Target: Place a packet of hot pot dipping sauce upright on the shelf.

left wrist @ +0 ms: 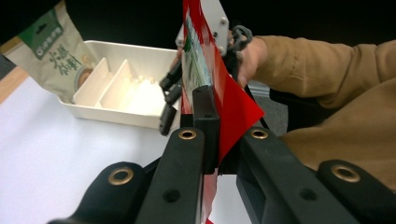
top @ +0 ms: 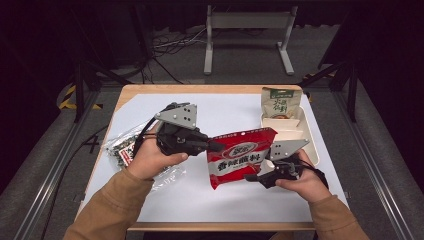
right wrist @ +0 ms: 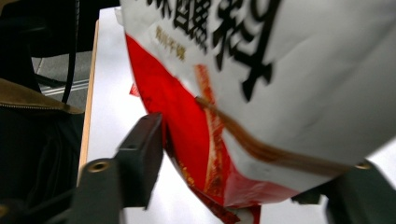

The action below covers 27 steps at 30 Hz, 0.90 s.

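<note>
A red snack packet (top: 242, 157) with white lettering hangs above the white mat between my two grippers. My left gripper (top: 220, 146) is shut on its left edge; in the left gripper view the red packet (left wrist: 233, 107) stands pinched edge-on between the pads of that gripper (left wrist: 212, 112). My right gripper (top: 252, 177) sits at the packet's lower right edge. In the right gripper view the packet (right wrist: 280, 93) hangs between the wide jaws of that gripper (right wrist: 250, 154), its lower corner between them, not pinched. The right gripper (left wrist: 168, 98) also appears beyond the packet in the left gripper view.
A cream divided tray (top: 312, 145) stands at the right of the table, with a green packet (top: 280, 104) leaning at its far end. A clear bag (top: 120, 147) with dark contents lies under the left hand. The white mat (top: 210, 200) covers the wooden table.
</note>
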Each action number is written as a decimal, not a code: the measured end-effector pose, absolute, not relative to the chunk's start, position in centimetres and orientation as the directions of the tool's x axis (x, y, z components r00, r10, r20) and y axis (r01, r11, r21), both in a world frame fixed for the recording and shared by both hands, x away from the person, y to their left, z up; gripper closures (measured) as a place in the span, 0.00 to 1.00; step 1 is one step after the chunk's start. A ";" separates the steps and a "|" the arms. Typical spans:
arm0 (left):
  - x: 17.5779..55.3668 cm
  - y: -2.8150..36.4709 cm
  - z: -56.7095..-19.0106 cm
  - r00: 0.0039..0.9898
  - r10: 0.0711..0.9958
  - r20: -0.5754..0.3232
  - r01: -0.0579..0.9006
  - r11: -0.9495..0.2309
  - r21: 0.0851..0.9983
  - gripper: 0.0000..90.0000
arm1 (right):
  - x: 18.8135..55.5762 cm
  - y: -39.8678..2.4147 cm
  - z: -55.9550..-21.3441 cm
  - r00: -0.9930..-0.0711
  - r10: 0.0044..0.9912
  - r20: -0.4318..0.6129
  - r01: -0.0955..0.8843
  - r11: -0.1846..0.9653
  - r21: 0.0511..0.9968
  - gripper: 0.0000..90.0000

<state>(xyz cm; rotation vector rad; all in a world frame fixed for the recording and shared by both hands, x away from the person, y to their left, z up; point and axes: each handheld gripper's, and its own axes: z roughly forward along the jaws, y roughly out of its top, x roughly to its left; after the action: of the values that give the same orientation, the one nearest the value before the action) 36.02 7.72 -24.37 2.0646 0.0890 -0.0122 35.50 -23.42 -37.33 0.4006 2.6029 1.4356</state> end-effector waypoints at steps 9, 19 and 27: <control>36.2 8.0 -24.4 0.996 0.078 -0.049 0.079 -0.447 0.891 0.99 | 35.1 -23.6 -37.2 -0.960 0.279 -0.008 0.141 0.509 0.849 0.73; 36.3 8.4 -24.7 0.988 0.154 -0.033 0.100 -0.453 0.886 0.91 | 35.1 -23.8 -36.9 -0.955 0.290 0.066 0.211 0.506 0.836 0.80; 36.7 9.6 -25.1 0.966 0.250 -0.061 0.158 -0.389 0.908 0.58 | 35.2 -25.1 -36.0 -0.940 0.329 0.091 0.250 0.481 0.841 0.81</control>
<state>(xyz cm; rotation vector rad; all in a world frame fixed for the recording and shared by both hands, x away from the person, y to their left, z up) 36.67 9.62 -25.14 1.9788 0.2911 0.1012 35.24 -25.12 -36.02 0.5150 2.6316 1.4730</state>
